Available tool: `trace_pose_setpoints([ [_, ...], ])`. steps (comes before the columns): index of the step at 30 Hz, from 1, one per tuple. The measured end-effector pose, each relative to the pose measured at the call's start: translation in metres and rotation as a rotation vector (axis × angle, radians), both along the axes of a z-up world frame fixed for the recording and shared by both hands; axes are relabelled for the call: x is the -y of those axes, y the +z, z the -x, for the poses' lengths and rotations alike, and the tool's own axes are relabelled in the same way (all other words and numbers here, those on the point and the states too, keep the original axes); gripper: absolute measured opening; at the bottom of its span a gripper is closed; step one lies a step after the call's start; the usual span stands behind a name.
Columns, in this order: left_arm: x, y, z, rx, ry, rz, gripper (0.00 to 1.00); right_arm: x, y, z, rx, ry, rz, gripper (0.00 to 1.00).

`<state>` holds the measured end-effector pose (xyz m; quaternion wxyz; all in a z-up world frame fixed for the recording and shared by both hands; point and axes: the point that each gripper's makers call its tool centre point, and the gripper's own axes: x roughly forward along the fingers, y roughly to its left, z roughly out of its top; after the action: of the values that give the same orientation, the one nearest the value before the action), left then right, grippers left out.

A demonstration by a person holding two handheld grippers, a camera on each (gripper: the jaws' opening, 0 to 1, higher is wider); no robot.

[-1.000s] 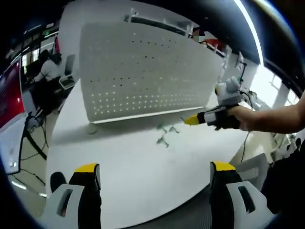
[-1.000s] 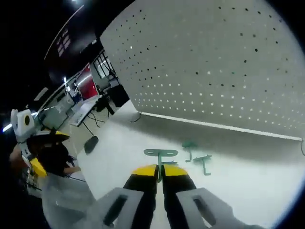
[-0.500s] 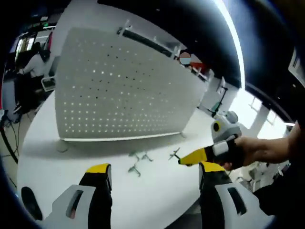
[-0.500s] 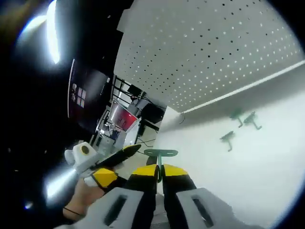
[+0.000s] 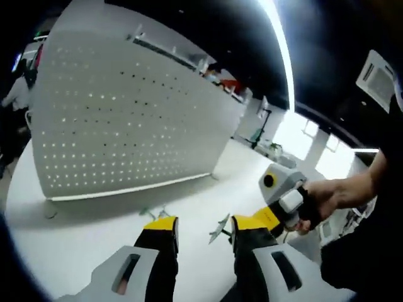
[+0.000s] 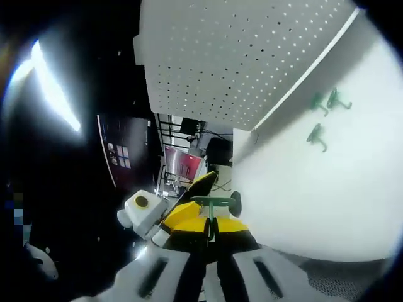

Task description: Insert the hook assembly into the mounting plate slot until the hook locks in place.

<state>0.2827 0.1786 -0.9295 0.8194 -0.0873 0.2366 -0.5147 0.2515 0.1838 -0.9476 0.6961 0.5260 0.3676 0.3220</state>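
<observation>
While pinched upright, green T-topped hook (image 6: 212, 207), thin stem

Green hook (image 6: 213, 202) held before upright white pegboard (image 6: 239, 56).

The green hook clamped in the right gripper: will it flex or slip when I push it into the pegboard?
The green hook looks like thin bent metal, so probably stiff and light. The right gripper pinches only its narrow stem, so it may twist. The pegboard stands upright on the table and might shift.
</observation>
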Motion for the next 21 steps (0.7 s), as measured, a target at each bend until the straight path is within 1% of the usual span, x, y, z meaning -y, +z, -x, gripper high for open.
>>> trace_pose_setpoints([
  [1, 0.001, 0.000, 0.001, 0.004, -0.008, 0.001, 0.25, -0.001, 0.001, 0.001, -0.001, 0.004, -0.007, 0.00],
  [2, 0.005, 0.001, 0.005, 0.005, -0.040, 0.006, 0.22, -0.001, 0.003, 0.001, -0.004, 0.002, -0.018, 0.00],
  [6, 0.010, 0.004, 0.010, 0.000, -0.083, 0.023, 0.07, 0.001, 0.002, 0.001, -0.016, -0.016, -0.028, 0.00],
  [7, 0.013, 0.005, 0.013, -0.002, -0.102, 0.033, 0.07, 0.001, 0.002, 0.002, -0.022, -0.014, -0.033, 0.00],
  [9, 0.013, 0.003, 0.012, 0.028, -0.105, 0.013, 0.06, 0.002, 0.001, 0.003, -0.025, -0.017, -0.035, 0.00],
  [10, 0.013, 0.002, 0.012, 0.023, -0.109, 0.012, 0.05, 0.002, 0.001, 0.003, -0.025, -0.015, -0.032, 0.00],
  [12, 0.014, 0.000, 0.014, 0.029, -0.130, -0.004, 0.04, 0.003, -0.001, 0.005, -0.026, -0.008, -0.027, 0.00],
  [14, 0.014, -0.002, 0.016, 0.054, -0.154, -0.037, 0.03, 0.003, -0.003, 0.007, -0.016, 0.006, -0.007, 0.01],
  [16, 0.012, -0.009, 0.012, 0.038, -0.128, -0.076, 0.01, 0.008, -0.004, 0.001, 0.031, -0.008, 0.016, 0.02],
  [17, 0.007, -0.018, 0.015, -0.016, -0.124, -0.125, 0.01, 0.016, -0.002, -0.009, 0.028, -0.083, 0.007, 0.03],
  [18, 0.006, -0.018, 0.010, -0.032, -0.095, -0.114, 0.01, 0.022, 0.001, -0.014, 0.066, -0.093, 0.015, 0.05],
  [19, 0.005, -0.016, 0.003, -0.019, -0.061, -0.100, 0.01, 0.025, 0.004, -0.016, 0.096, -0.096, 0.032, 0.07],
  [20, 0.001, -0.016, -0.001, -0.019, -0.033, -0.103, 0.01, 0.029, 0.006, -0.018, 0.151, -0.085, 0.090, 0.07],
  [21, -0.002, -0.015, -0.004, -0.034, -0.012, -0.102, 0.01, 0.030, 0.008, -0.017, 0.202, -0.063, 0.142, 0.07],
])
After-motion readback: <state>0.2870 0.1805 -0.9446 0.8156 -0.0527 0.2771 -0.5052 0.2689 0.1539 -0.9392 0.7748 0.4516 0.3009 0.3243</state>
